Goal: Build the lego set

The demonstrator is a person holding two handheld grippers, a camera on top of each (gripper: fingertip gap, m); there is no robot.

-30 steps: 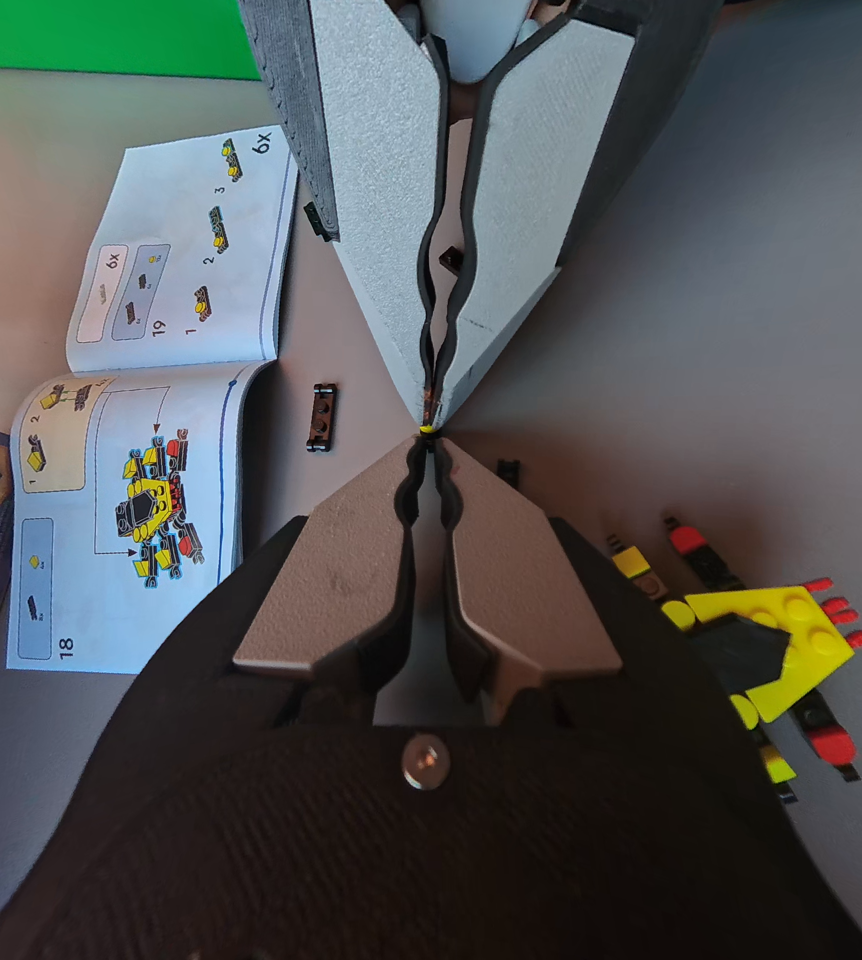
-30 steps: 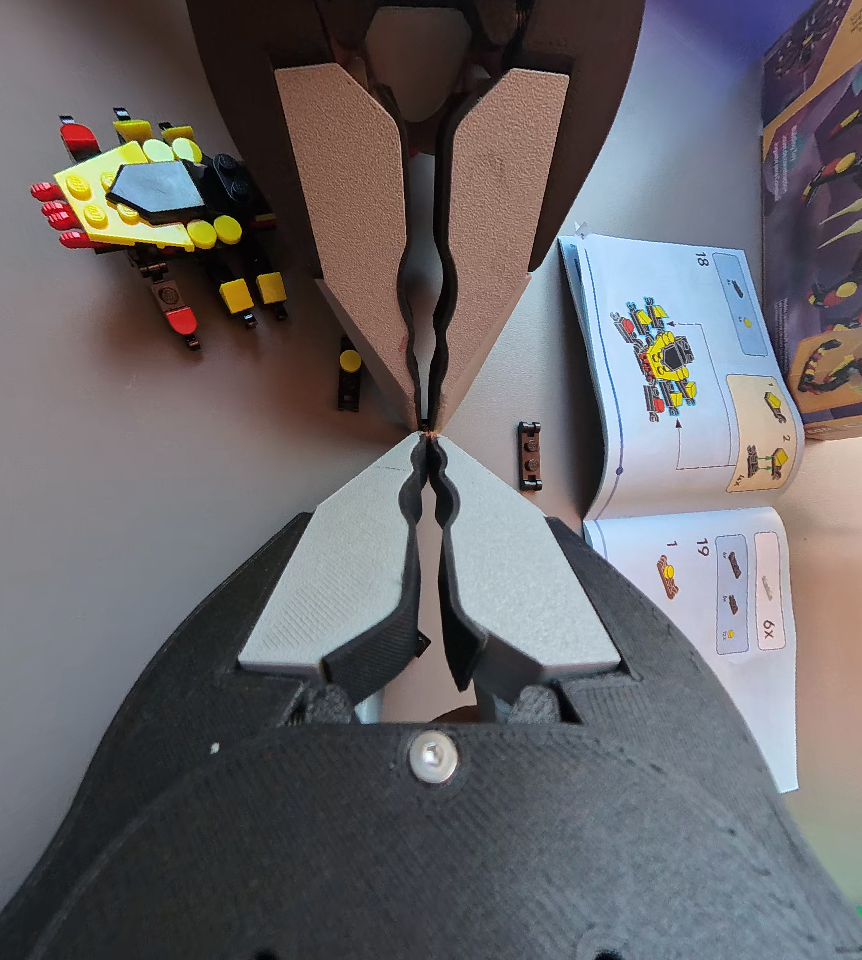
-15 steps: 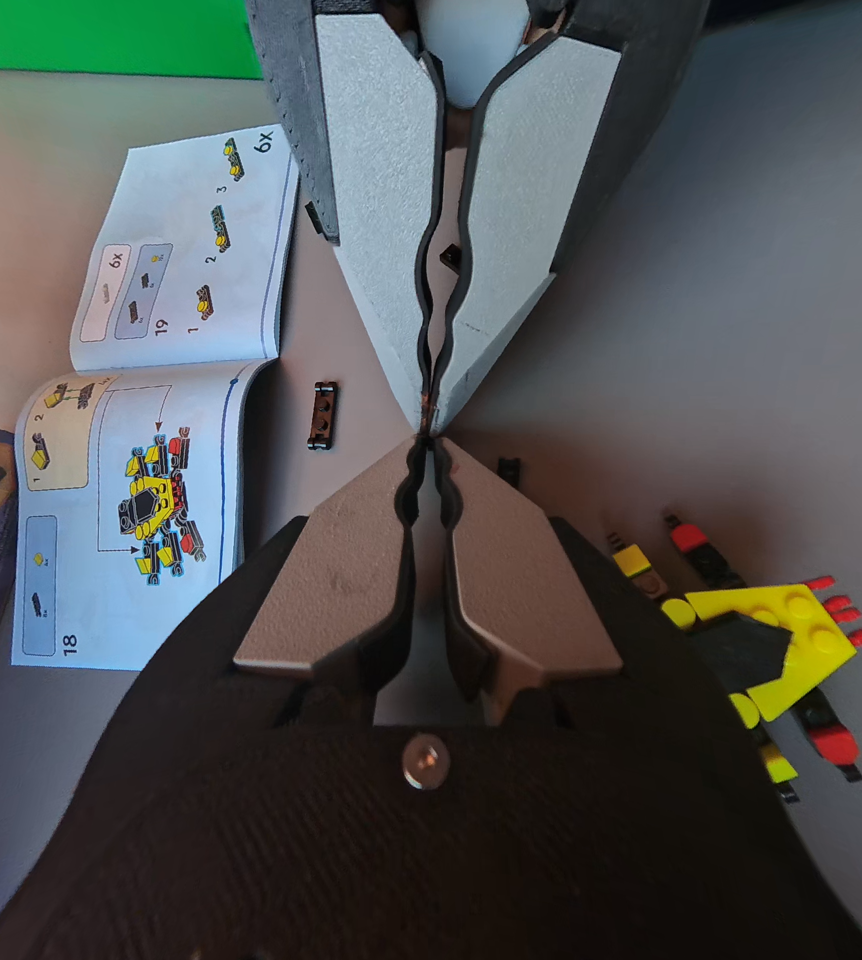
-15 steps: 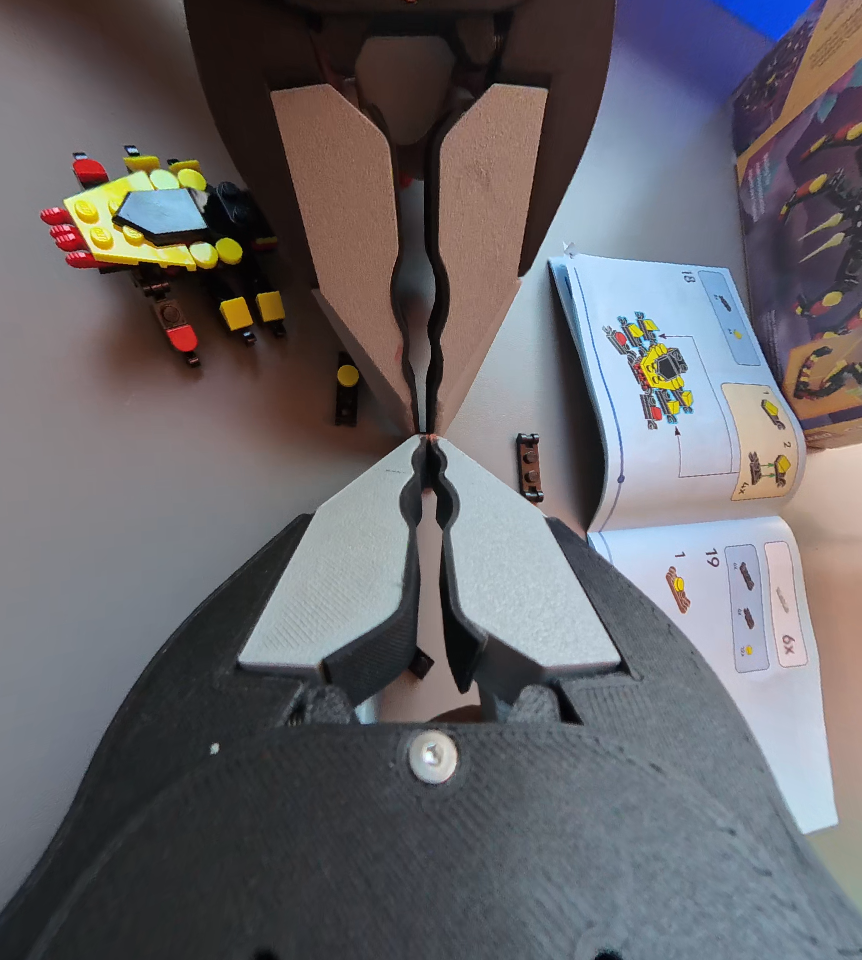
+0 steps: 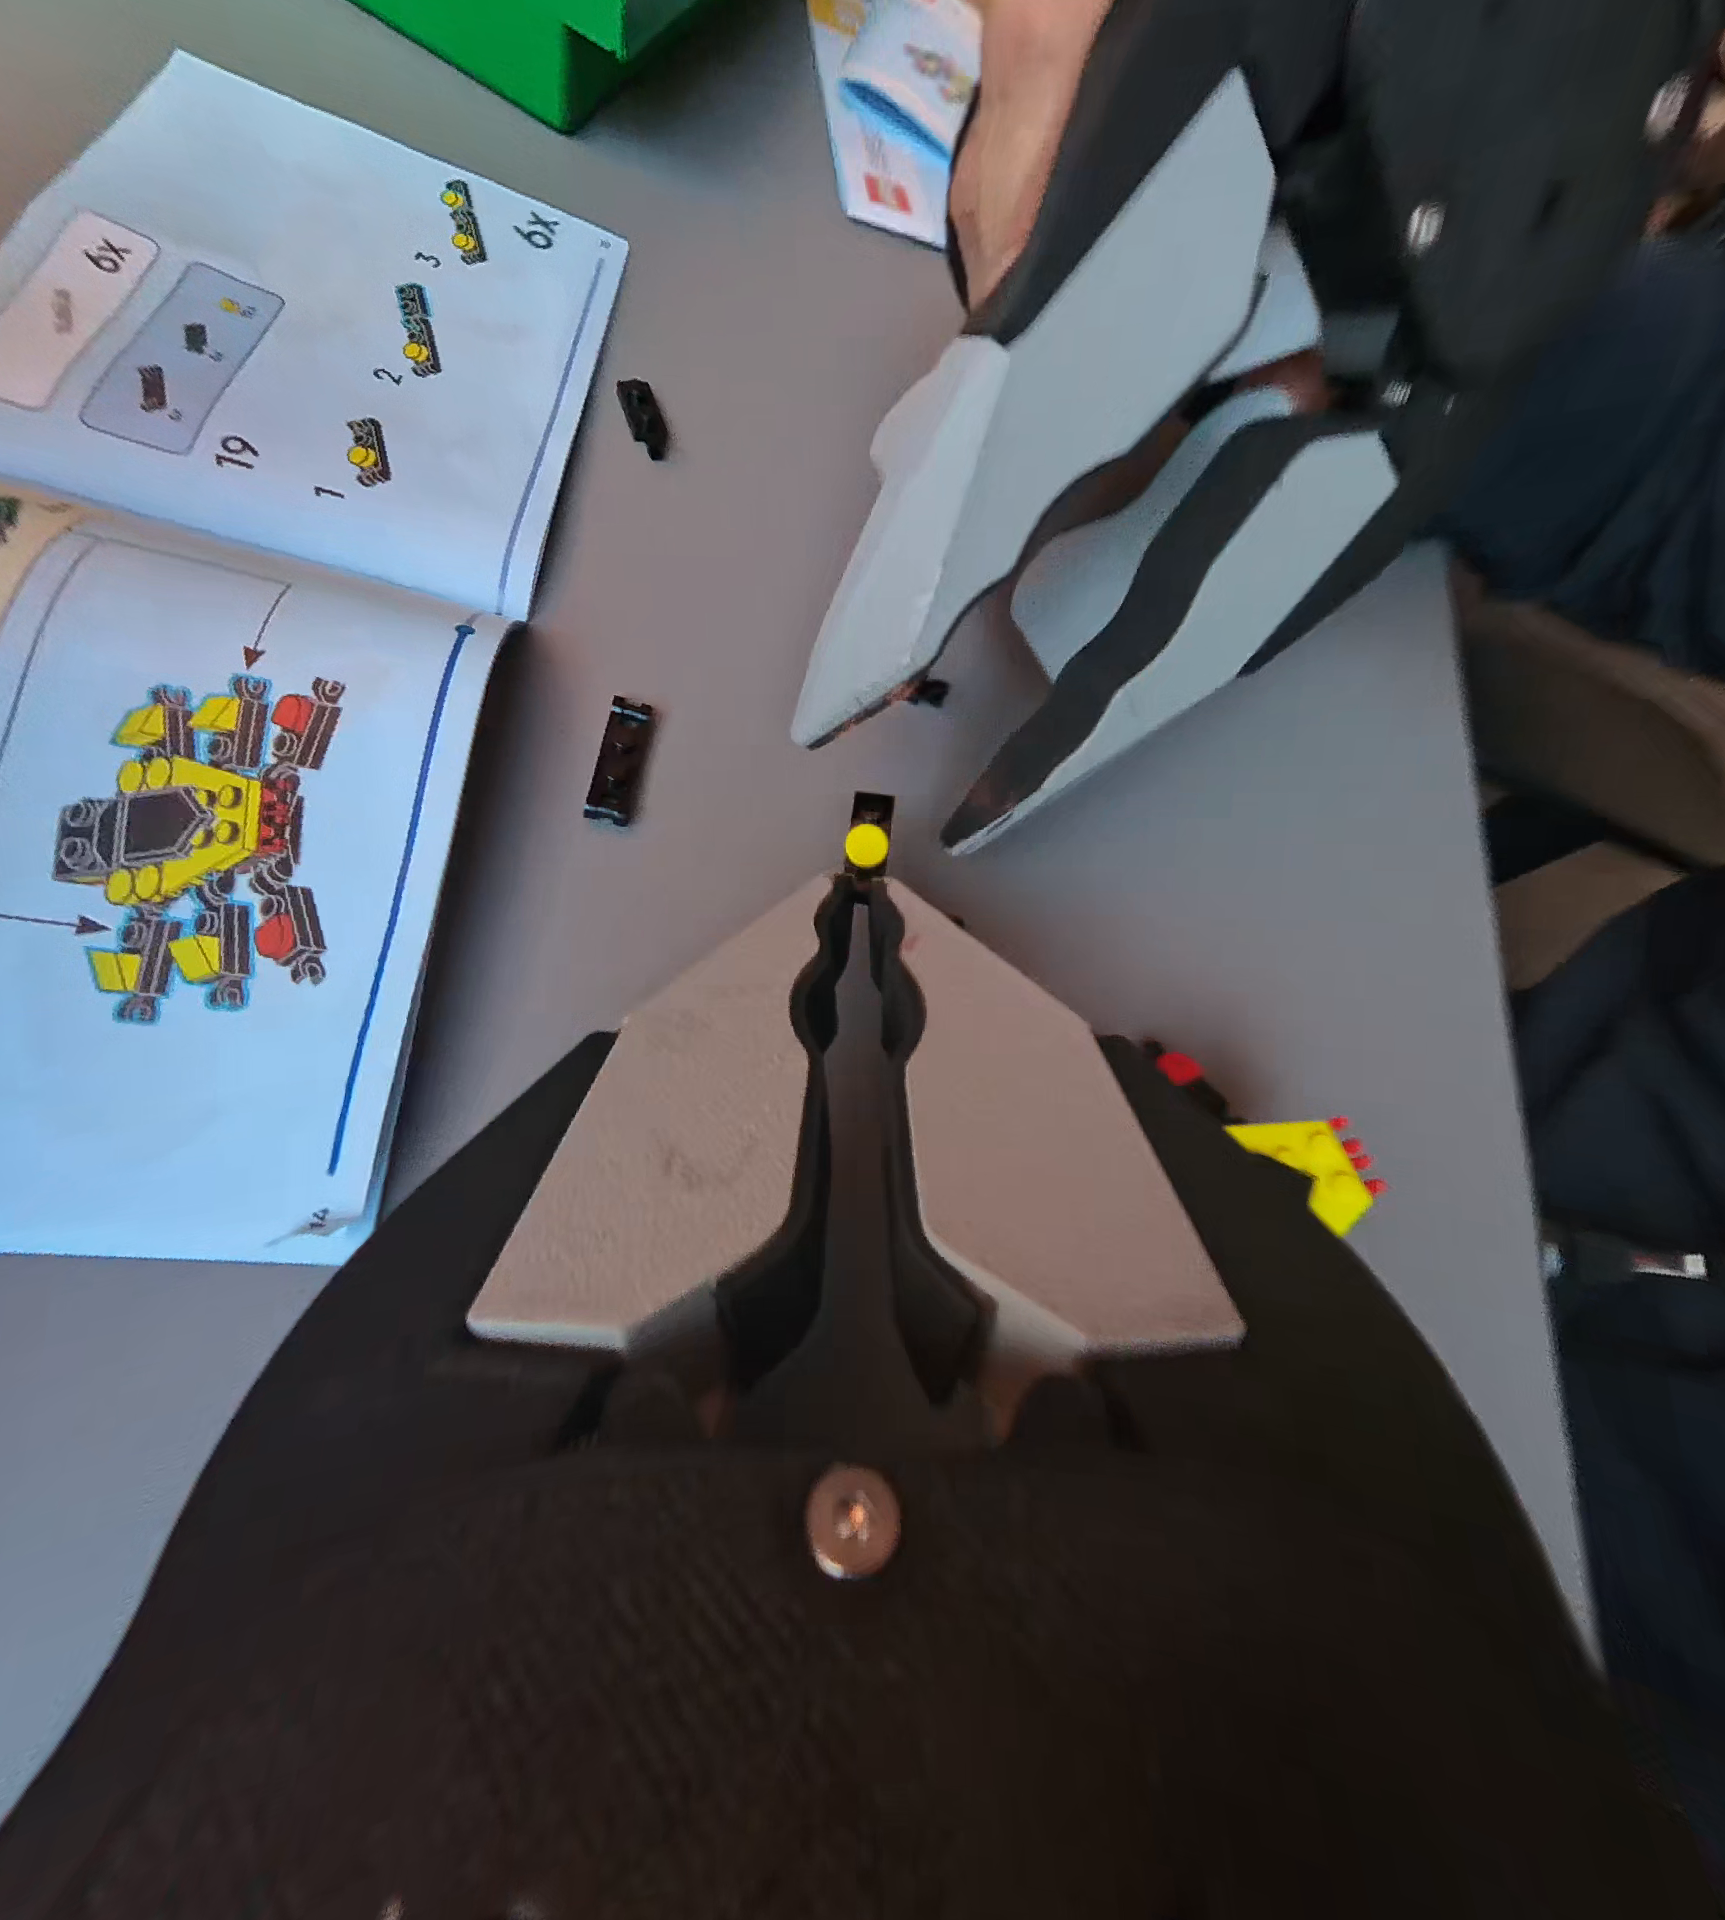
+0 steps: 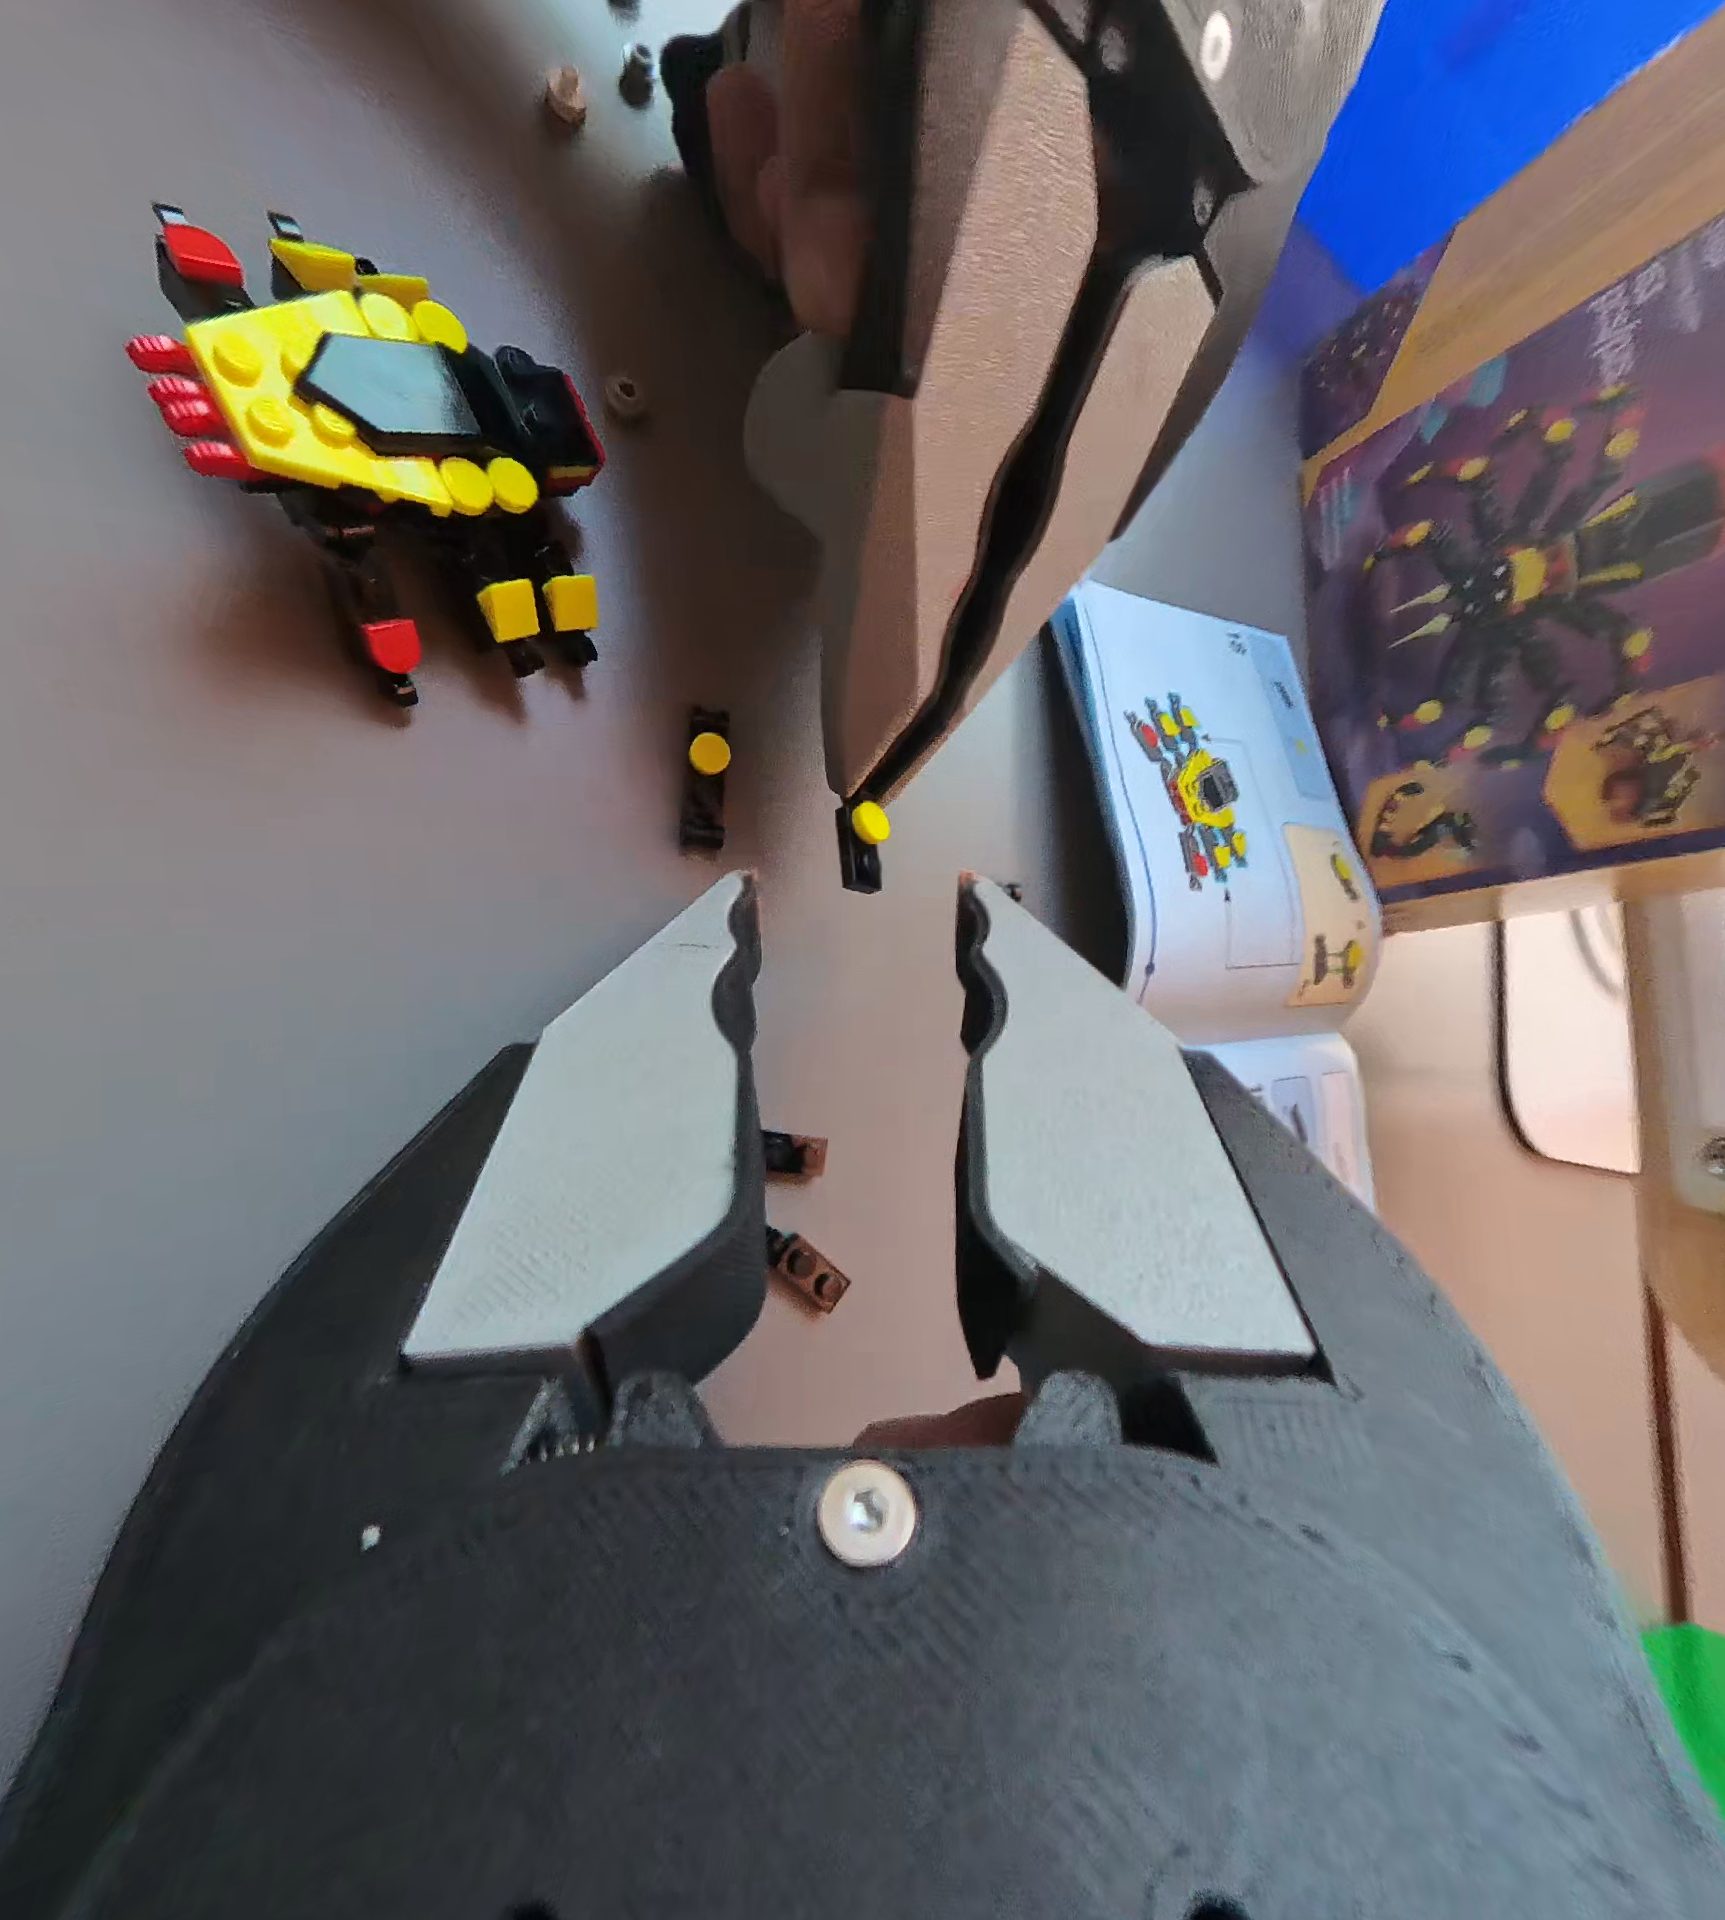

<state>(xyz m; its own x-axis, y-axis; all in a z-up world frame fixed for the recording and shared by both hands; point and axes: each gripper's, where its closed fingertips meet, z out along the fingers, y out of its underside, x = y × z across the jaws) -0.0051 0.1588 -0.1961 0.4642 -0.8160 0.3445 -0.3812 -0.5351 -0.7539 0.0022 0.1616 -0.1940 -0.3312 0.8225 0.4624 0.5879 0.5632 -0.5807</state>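
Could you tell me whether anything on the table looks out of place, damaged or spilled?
Nothing stands out. The half-built yellow and black model lies intact, loose pieces are scattered near the open instruction booklet, and the left claw holds a small black piece with a yellow stud.

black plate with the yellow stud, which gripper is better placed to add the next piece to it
Right. The left gripper is shut on the black plate with the yellow stud, so it's busy. The right gripper is open, empty, and facing it.

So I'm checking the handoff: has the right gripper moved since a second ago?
Yes. The right gripper has opened and backed off from the left gripper, which holds the black piece with a yellow stud near the instruction booklet.
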